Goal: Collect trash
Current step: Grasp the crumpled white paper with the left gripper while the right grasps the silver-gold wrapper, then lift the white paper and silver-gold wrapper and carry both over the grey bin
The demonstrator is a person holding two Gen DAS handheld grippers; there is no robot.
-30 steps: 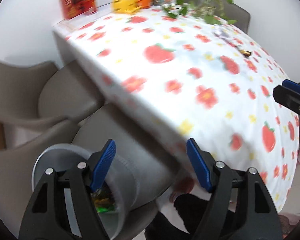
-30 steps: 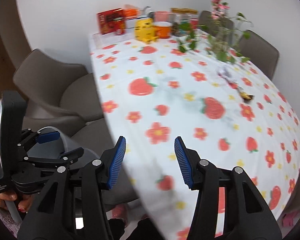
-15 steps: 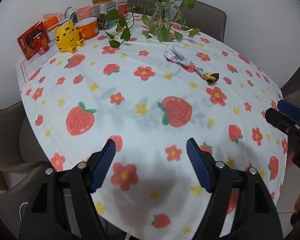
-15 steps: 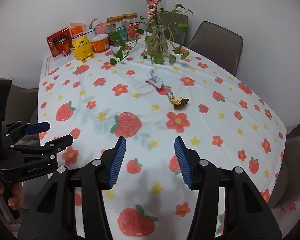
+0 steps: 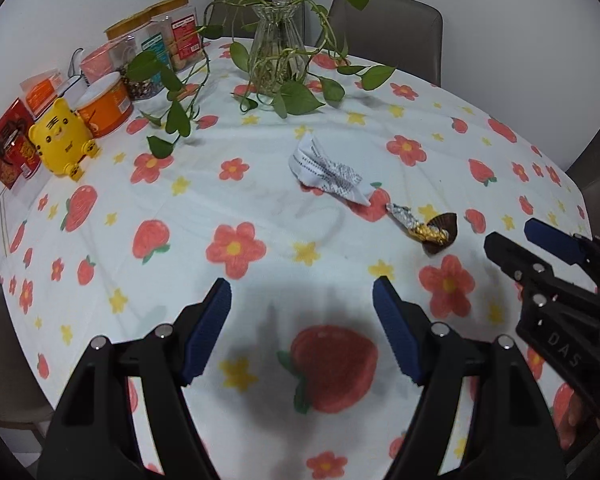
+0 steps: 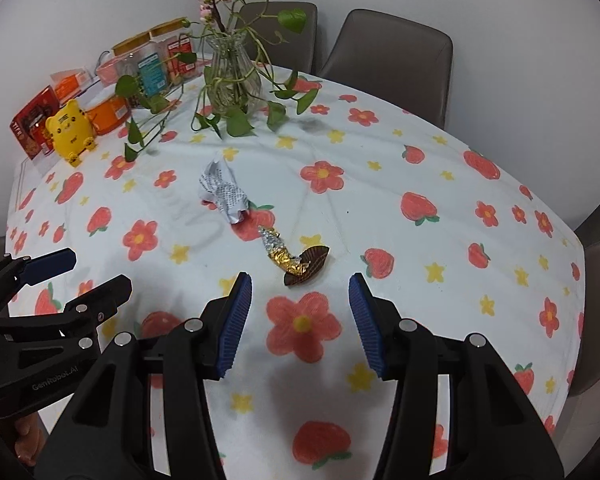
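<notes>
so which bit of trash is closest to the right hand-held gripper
The gold foil wrapper with its brown paper cup; the crumpled white paper lies farther off, toward the vase.

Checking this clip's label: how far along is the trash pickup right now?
Done: nothing shows as collected. In hand: nothing; the left tongs and right tongs are both open and empty over the tablecloth. Left: the crumpled paper, the foil wrapper and the brown paper cup all still lie on the table, the wrapper nearest the right tongs.
</notes>
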